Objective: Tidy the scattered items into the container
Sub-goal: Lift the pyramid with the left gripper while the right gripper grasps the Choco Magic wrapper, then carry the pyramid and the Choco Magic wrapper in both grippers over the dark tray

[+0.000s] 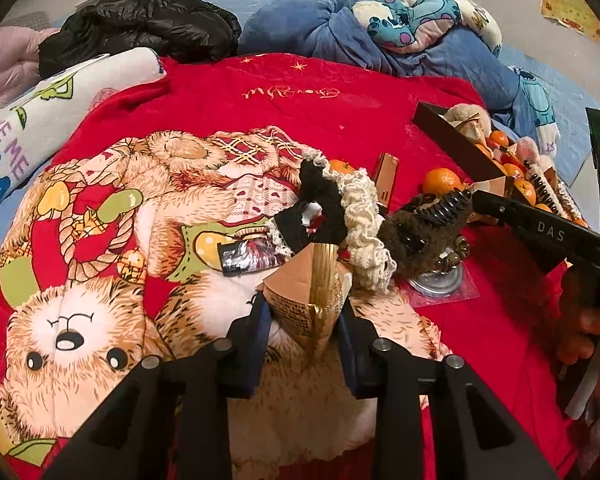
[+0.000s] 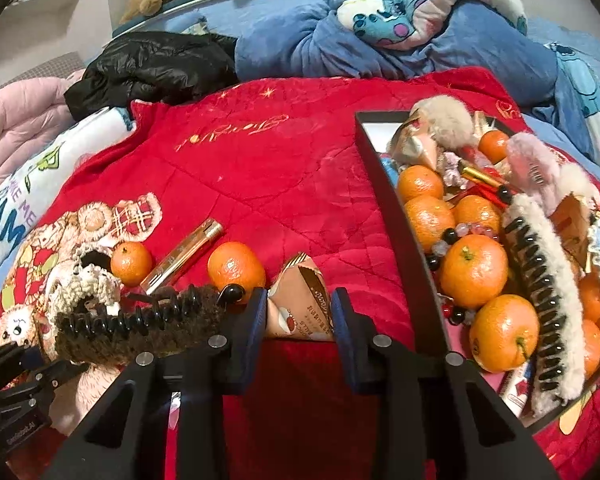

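Spread over a bed, red plush blanket (image 2: 284, 184) bearing the clutter. Dark rectangular box (image 2: 396, 216) at two o'clock already brimming with mandarins, fluffy hair clips and sweets. Left gripper (image 1: 304, 312) closing on a tan pyramid-shaped snack packet with a gold seam (image 1: 312, 300); right gripper (image 2: 300, 312) pinching a second tan pyramid packet (image 2: 300, 312). Remaining outside, around ten o'clock: two loose mandarins (image 2: 236, 266), gold tube (image 2: 184, 256), brown furry claw clip (image 2: 140, 328), black-and-cream crocheted scrunchie (image 1: 340, 208). Roughly two-thirds done, by appearances.
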`<state>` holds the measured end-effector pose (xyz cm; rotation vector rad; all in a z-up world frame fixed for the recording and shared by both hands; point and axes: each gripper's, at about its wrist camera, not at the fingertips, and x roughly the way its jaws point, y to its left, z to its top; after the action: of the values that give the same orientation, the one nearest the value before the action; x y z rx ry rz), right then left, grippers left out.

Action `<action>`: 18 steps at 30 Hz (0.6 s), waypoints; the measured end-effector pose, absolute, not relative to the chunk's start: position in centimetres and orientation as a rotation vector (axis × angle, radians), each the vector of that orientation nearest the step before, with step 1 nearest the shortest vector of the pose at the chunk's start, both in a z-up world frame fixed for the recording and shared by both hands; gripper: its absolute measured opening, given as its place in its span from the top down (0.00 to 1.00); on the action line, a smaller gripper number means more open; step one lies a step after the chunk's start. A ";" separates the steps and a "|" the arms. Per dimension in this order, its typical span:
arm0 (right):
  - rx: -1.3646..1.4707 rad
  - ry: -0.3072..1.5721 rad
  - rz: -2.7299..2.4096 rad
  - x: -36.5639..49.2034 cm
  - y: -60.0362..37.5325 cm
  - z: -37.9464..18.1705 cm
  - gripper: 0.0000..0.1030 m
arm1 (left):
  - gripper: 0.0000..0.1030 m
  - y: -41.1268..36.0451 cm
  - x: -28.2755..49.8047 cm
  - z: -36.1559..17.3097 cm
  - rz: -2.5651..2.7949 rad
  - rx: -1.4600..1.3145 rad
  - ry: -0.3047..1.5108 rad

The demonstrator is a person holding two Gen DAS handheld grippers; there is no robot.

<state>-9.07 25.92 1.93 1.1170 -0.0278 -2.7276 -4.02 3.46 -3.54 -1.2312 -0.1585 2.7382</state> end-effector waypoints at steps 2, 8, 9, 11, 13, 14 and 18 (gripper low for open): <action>1.107 -0.033 -2.738 -8.8 26.1 2.3 0.70 | 0.69 3.3 -3.5 -3.4 2.743 -1.218 -0.161; 1.056 -0.067 -2.763 -7.7 26.9 3.5 0.70 | 0.69 2.7 -1.8 -2.6 2.766 -1.174 -0.166; 1.050 -0.067 -2.764 -7.7 26.9 3.5 0.70 | 0.69 2.6 -1.6 -2.4 2.769 -1.169 -0.166; 1.045 -0.078 -2.766 -7.6 26.9 3.7 0.70 | 0.69 2.4 -1.1 -2.1 2.779 -1.159 -0.167; 1.047 -0.082 -2.765 -7.6 27.0 3.7 0.70 | 0.69 2.2 -0.9 -1.7 2.799 -1.143 -0.172; 1.045 -0.081 -2.766 -7.6 26.9 3.7 0.70 | 0.69 2.0 -0.8 -1.5 2.808 -1.132 -0.179; 1.026 -0.079 -2.768 -7.5 26.9 3.9 0.70 | 0.69 1.7 -0.4 -0.5 2.830 -1.099 -0.193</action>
<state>-7.51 26.91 3.88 1.0260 -0.0786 -2.7676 -0.36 1.67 -0.51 -1.0989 -0.1927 2.8304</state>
